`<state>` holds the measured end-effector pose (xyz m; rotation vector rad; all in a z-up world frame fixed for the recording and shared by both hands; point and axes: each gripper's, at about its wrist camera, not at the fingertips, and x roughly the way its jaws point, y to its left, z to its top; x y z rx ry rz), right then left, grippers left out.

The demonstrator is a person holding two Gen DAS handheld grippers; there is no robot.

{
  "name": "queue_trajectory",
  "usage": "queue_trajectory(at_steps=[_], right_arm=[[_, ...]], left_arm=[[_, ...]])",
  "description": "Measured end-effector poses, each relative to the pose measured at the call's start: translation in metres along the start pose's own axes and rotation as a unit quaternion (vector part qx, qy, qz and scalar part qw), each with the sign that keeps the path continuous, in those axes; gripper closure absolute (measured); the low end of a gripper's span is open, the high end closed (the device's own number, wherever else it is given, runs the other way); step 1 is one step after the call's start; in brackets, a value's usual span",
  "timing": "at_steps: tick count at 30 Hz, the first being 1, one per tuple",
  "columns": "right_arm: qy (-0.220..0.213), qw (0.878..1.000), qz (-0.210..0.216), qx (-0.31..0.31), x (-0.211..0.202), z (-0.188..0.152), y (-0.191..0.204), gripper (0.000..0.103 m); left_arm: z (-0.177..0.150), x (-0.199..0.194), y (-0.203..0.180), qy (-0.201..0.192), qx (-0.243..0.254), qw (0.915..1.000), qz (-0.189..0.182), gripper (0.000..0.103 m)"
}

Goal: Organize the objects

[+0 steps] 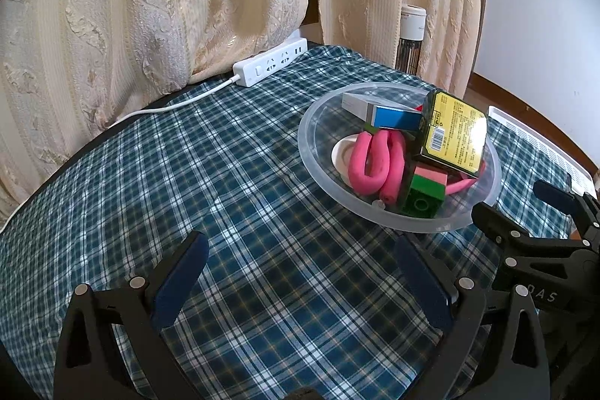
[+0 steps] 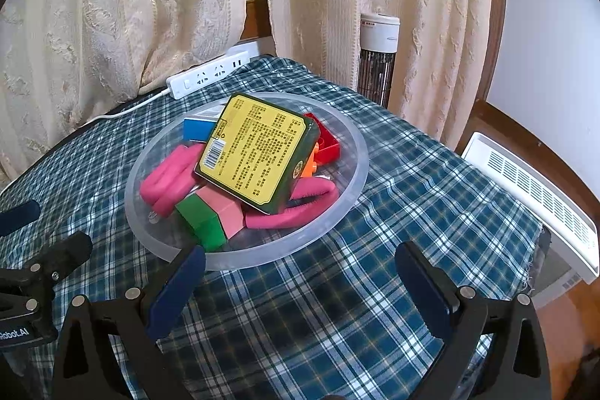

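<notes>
A round table covered by a blue and white plaid cloth (image 1: 262,175) holds a clear plastic bowl (image 2: 356,152) heaped with small items. Cream curtains (image 1: 150,6) hang behind the table.

The left gripper (image 1: 300,276) hovers over bare cloth with its jaws spread wide and nothing between them; the bowl sits to its far right. The right gripper (image 2: 300,287) also stands wide open and empty, directly in front of the bowl, with its left fingertip (image 2: 191,261) overlapping the near rim.

Inside the bowl, a flat green and yellow box (image 2: 255,152) with printed text and a barcode leans tilted on top of the pile. Beneath it lie a pink foam loop (image 1: 375,156), a green and pink block (image 2: 210,220) at the near side, and a blue and silver box (image 1: 386,115) at the far side.

Only the right wrist view shows a red brick (image 2: 326,141) and an orange piece (image 2: 309,167) tucked behind the box, with pink foam running along the bowl's right side. Only the left wrist view shows a white disc (image 1: 343,152) under the pink loop.

A white power strip (image 1: 270,62) lies at the far edge of the table, its cord trailing left. A white tower fan (image 2: 378,55) stands beyond the table, and a white slatted appliance (image 2: 532,197) sits at the right.
</notes>
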<state>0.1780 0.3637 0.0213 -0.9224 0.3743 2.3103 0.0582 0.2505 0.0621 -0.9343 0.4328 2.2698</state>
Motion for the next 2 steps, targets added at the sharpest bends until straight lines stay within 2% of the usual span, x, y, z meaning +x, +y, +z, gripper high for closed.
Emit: queue_trajectory(at_steps=[2], right_arm=[[0.0, 1.0, 0.001, 0.0, -0.0004, 0.0006, 0.0007, 0.0]], left_arm=[[-0.0001, 0.0003, 0.0001, 0.0, 0.0, 1.0, -0.001, 0.003]])
